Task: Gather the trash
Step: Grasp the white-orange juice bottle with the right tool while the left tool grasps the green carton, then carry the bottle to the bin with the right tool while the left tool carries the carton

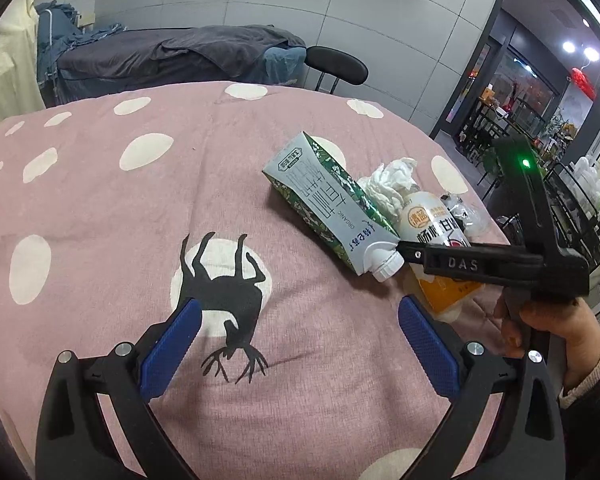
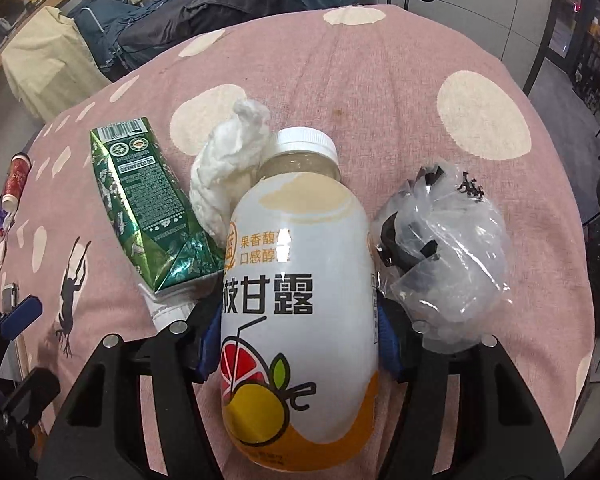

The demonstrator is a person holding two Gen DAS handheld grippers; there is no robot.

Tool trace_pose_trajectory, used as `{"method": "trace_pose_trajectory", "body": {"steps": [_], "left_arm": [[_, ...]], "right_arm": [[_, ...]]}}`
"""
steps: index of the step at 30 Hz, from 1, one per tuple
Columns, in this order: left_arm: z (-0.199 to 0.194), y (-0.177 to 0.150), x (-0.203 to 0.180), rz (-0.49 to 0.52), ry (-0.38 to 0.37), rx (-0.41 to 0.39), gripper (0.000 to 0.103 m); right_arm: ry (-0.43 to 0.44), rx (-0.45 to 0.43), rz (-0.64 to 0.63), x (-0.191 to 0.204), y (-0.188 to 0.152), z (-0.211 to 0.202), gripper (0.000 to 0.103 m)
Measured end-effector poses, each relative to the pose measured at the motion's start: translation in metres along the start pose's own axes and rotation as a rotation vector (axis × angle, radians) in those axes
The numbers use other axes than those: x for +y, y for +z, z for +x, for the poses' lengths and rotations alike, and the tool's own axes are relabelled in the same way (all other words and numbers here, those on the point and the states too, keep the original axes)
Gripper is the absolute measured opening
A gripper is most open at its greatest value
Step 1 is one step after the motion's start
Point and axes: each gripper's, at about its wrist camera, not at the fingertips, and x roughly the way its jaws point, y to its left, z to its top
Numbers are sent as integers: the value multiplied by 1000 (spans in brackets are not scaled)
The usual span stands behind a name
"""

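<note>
Shop-like room: glass storefront [image 1: 512, 92], tiled wall [image 1: 340, 20], covered massage bed [image 1: 172, 56], stool [image 1: 336, 66].

bottles: 1 [image 2: 300, 300] | cartons: 1 [image 2: 148, 204] | crumpled tissues: 1 [image 2: 228, 168] | plastic bags: 1 [image 2: 448, 248] | grippers: 2, left [image 1: 300, 344], right [image 2: 296, 356] | chairs: 1 [image 1: 336, 66]

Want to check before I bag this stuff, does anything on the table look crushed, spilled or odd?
No spill shows. The green milk carton lies on its side, its cap end crumpled. The juice bottle, capped, lies flat between the right gripper fingers, with a wadded tissue touching it.
</note>
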Motion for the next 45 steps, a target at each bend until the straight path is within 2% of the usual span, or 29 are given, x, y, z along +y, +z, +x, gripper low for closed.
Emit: {"method": "trace_pose_trajectory", "body": {"steps": [8, 11, 14, 19, 23, 26, 29, 41, 45], "left_arm": [[22, 27, -7, -43, -91, 8, 97], [40, 39, -13, -62, -123, 42, 96], [61, 50, -17, -82, -105, 64, 94], [82, 65, -19, -115, -103, 78, 91], [96, 72, -16, -127, -58, 96, 76], [94, 71, -19, -101, -16, 79, 67], [90, 68, -19, -95, -17, 67, 66], [42, 58, -33, -48, -71, -29, 51], [23, 52, -37, -40, -83, -65, 50]], "right_arm": [[84, -74, 45, -8, -36, -53, 61], [69, -133, 52, -11, -47, -76, 61], [67, -187, 63, -15, -56, -99, 61], [68, -223, 81, -24, -71, -121, 61], [57, -243, 93, -28, -87, -129, 61], [23, -276, 100, -34, -98, -134, 61], [35, -280, 131, -42, -102, -133, 61], [55, -301, 196, -57, -113, -130, 61], [62, -308, 207, -60, -115, -131, 61]]}}
